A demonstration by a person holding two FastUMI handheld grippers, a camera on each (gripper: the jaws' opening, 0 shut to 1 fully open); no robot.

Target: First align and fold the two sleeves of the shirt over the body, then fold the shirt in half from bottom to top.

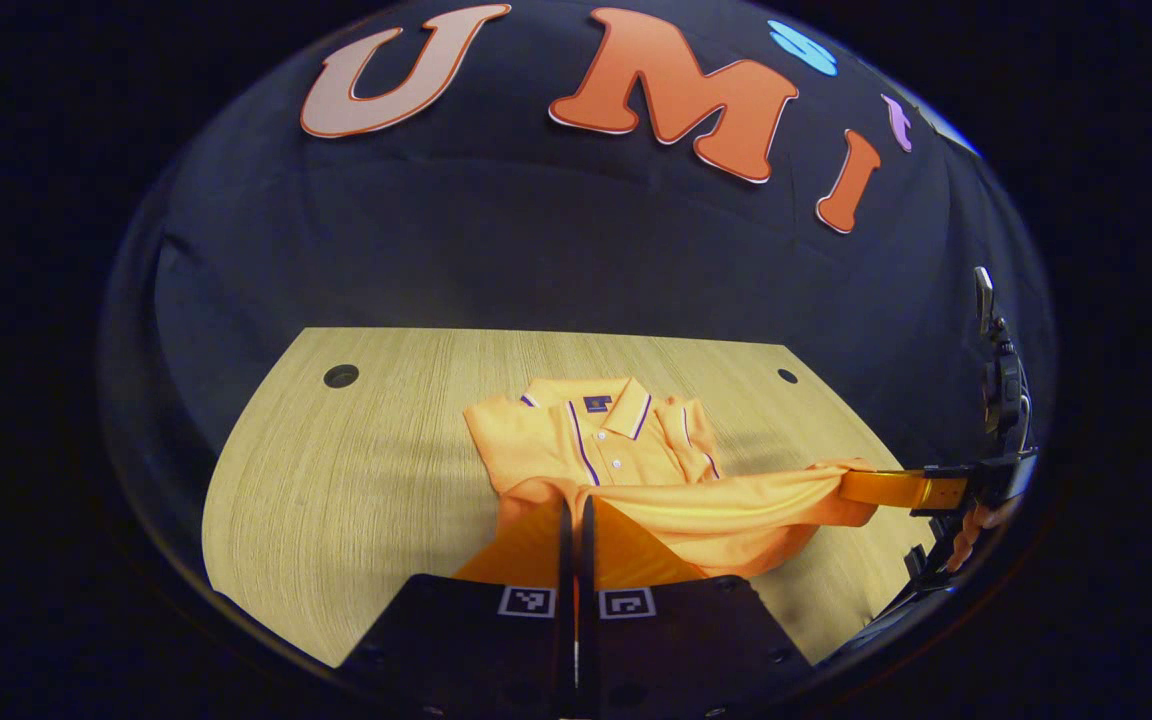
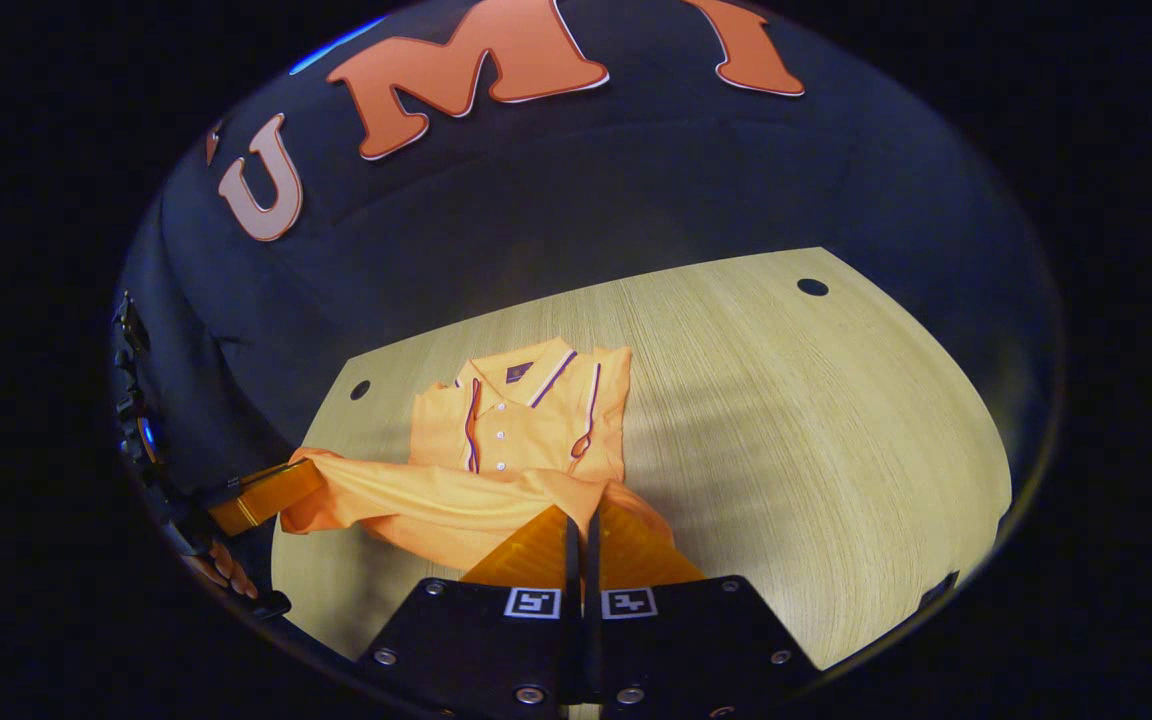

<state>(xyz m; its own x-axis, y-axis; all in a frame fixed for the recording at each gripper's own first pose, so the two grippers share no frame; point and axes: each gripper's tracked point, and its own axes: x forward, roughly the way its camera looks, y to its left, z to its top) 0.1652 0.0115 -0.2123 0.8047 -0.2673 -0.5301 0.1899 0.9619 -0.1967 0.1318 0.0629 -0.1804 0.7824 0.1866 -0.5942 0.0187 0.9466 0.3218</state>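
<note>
Both grippers, left (image 1: 576, 510) and right (image 2: 581, 520), have jaws closed on the shirt (image 1: 596, 440) hem; collar lies straight ahead on the bench (image 1: 356, 470)

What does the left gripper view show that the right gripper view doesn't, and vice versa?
Left gripper view: the right gripper, at the picture's right edge, pinching the lifted hem of the orange shirt, a hand behind it. Right gripper view: the left gripper, at the picture's left edge, pinching the hem's other corner. Both: the shirt, collar far, sleeves folded in, on the wooden table.
</note>
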